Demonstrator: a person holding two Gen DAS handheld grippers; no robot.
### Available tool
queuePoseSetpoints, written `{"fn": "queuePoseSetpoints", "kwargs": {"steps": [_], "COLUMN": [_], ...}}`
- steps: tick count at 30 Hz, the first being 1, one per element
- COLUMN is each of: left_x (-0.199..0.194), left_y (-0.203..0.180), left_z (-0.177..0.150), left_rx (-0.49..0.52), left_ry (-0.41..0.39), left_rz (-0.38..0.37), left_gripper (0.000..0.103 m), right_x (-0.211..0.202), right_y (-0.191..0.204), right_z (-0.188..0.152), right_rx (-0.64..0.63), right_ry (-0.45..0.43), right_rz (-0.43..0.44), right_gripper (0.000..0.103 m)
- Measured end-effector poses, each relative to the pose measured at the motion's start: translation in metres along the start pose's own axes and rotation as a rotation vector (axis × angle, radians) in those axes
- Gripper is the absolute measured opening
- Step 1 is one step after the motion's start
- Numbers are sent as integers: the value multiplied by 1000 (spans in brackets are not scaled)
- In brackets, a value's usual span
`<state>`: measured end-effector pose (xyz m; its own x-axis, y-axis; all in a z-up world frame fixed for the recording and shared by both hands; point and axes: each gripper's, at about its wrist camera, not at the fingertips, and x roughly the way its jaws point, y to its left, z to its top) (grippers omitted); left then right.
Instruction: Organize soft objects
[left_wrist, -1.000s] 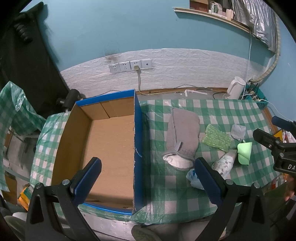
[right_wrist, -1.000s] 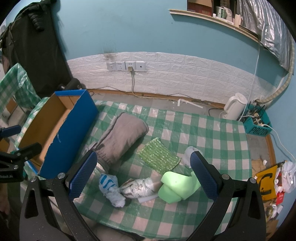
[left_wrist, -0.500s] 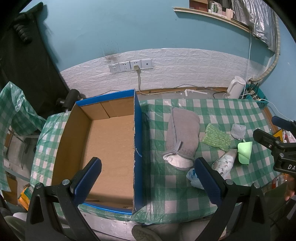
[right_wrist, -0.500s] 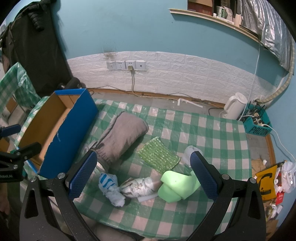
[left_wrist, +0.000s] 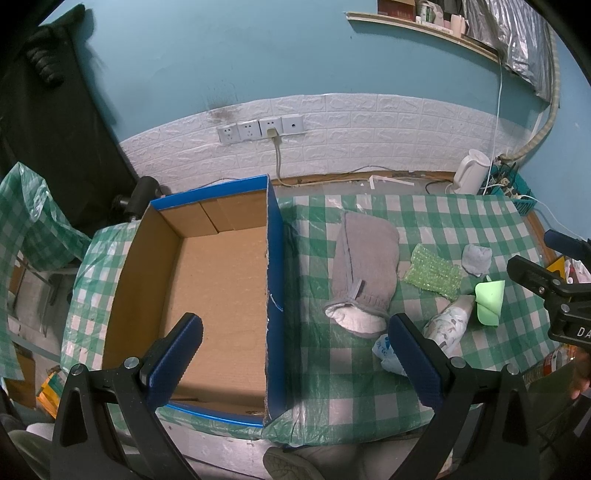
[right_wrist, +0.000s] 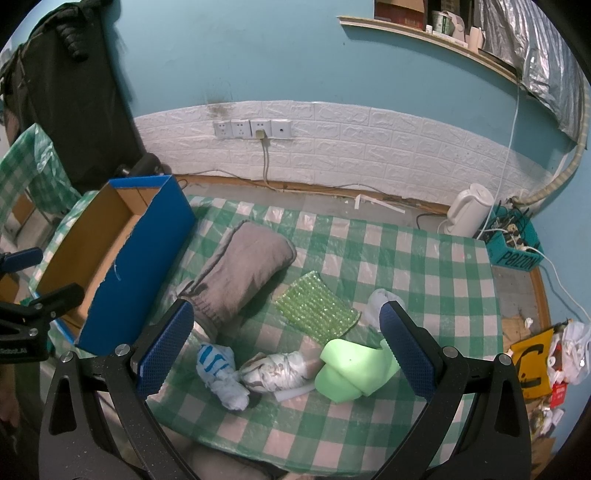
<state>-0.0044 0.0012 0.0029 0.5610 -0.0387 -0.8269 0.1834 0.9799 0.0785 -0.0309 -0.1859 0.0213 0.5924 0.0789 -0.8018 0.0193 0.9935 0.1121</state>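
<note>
An open blue cardboard box (left_wrist: 275, 258) (right_wrist: 144, 266) with nothing inside stands on the left of the checked table. Right of it lie a grey pouch-like cushion (left_wrist: 365, 258) (right_wrist: 243, 273), a green bubble-wrap pad (left_wrist: 434, 271) (right_wrist: 317, 308), a small grey sock (left_wrist: 476, 258), a folded light green foam sheet (left_wrist: 489, 301) (right_wrist: 351, 371), a patterned white roll (left_wrist: 448, 325) (right_wrist: 279, 371) and a blue-and-white crumpled cloth (right_wrist: 221, 371). My left gripper (left_wrist: 293, 354) hovers open above the box's near right corner. My right gripper (right_wrist: 282, 347) hangs open over the rolls and foam.
A white kettle (right_wrist: 469, 210) and a teal basket of cables (right_wrist: 515, 243) sit at the back right by the wall. Wall sockets (left_wrist: 260, 129) with a cord are behind the table. A shoe (left_wrist: 291, 463) shows below the table's near edge.
</note>
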Motion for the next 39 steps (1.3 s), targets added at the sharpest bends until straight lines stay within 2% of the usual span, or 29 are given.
{"fn": "queuePoseSetpoints", "kwargs": {"steps": [17,27,32,39], "left_x": [0,18,29,39], "left_y": [0,-6,-15,-33], "left_z": [-4,-7,0,8], "left_rx": [1,7,14,55], "left_ry": [9,62,96,123], "left_rz": [1,9,-26,-29], "left_gripper": [101,101,101,101], "right_x": [1,7,18,45], "right_y": [-1,-20,-35,-61], "right_z": [-6,-12,-15,-26], "right_rx": [-4,29,63,141], "right_ry": [1,22,63,160], "right_rz": [-4,-31,-46,-61], "right_gripper": [100,100,100,100]}}
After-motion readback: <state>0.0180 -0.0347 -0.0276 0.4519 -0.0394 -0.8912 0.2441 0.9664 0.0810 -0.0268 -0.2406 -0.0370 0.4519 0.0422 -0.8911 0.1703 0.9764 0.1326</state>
